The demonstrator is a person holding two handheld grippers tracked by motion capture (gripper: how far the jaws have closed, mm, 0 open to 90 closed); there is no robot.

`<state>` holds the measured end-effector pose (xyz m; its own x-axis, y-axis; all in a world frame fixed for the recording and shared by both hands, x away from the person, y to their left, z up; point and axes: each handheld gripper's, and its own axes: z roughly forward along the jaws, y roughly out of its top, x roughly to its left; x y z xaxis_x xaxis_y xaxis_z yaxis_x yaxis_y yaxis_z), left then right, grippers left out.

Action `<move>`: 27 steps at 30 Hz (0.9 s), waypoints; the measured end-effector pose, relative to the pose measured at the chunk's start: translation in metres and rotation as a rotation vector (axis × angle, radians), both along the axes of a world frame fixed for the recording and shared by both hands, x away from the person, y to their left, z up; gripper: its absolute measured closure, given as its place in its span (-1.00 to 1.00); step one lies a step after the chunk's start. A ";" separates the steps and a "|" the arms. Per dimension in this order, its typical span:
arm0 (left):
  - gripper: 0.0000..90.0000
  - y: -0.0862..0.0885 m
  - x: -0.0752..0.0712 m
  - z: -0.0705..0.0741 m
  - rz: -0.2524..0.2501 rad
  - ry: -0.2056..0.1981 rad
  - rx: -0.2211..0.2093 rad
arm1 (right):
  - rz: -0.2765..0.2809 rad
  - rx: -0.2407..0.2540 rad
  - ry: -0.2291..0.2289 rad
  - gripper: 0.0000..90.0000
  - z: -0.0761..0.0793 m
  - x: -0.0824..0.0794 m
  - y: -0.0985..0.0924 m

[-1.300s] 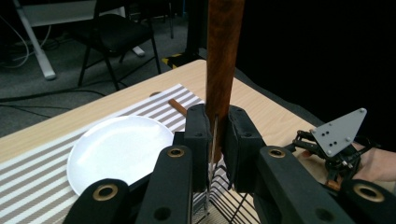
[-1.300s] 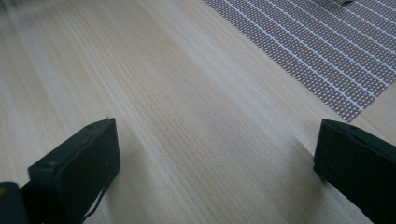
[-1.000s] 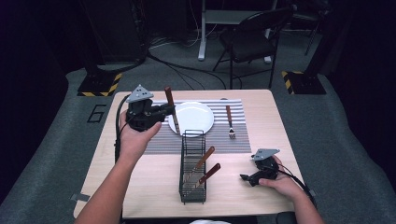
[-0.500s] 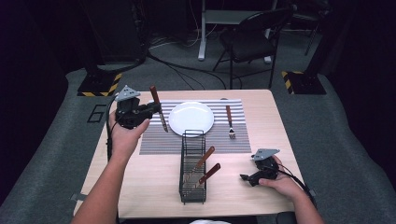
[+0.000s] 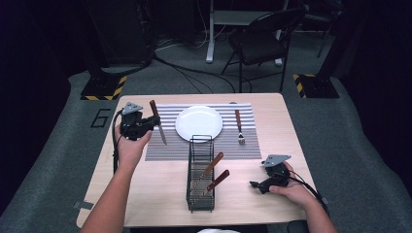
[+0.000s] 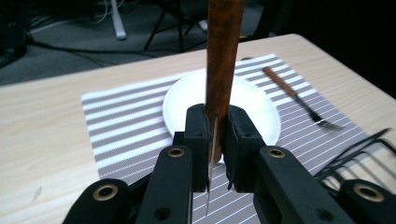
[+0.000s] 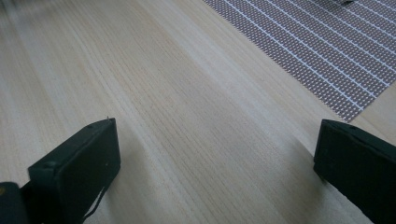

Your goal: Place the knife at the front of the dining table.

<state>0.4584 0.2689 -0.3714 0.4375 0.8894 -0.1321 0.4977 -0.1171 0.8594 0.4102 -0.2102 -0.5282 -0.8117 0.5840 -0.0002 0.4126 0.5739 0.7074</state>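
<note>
Knife (image 5: 157, 123) with its wooden handle is pinched in the left tool (image 5: 145, 122) above the striped placemat (image 5: 165, 150) beside the plate (image 5: 198, 123); the right tool (image 5: 256, 185) rests spread on the counter (image 5: 145, 194).

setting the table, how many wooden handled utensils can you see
4: a knife in the left gripper over the placemat's left part, a fork lying right of the plate, two in the wire caddy.
</note>
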 end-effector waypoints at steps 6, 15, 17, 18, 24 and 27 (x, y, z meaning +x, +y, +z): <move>0.79 0.010 0.006 -0.023 0.052 0.037 0.022 | 0.000 0.000 0.000 -1.00 0.000 0.000 0.000; 0.79 0.016 0.012 -0.038 0.080 0.067 0.023 | -0.002 0.001 0.001 -1.00 0.000 0.000 0.000; 0.79 0.015 0.014 -0.040 0.079 0.070 0.027 | -0.001 0.001 0.002 -1.00 0.000 0.000 0.000; 0.79 0.014 0.015 -0.042 0.080 0.076 0.030 | -0.001 0.000 0.001 -1.00 0.000 0.000 0.000; 0.79 0.008 0.020 -0.045 0.082 0.062 0.053 | -0.001 0.001 0.002 -1.00 0.000 0.000 0.000; 0.79 0.006 0.025 -0.048 0.086 0.055 0.048 | -0.001 0.001 0.001 -1.00 0.000 0.000 0.000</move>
<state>0.4833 0.2746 -0.4189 0.3525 0.9292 -0.1105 0.5539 -0.1120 0.8250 0.4101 -0.2102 -0.5282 -0.8111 0.5849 0.0008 0.4137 0.5727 0.7077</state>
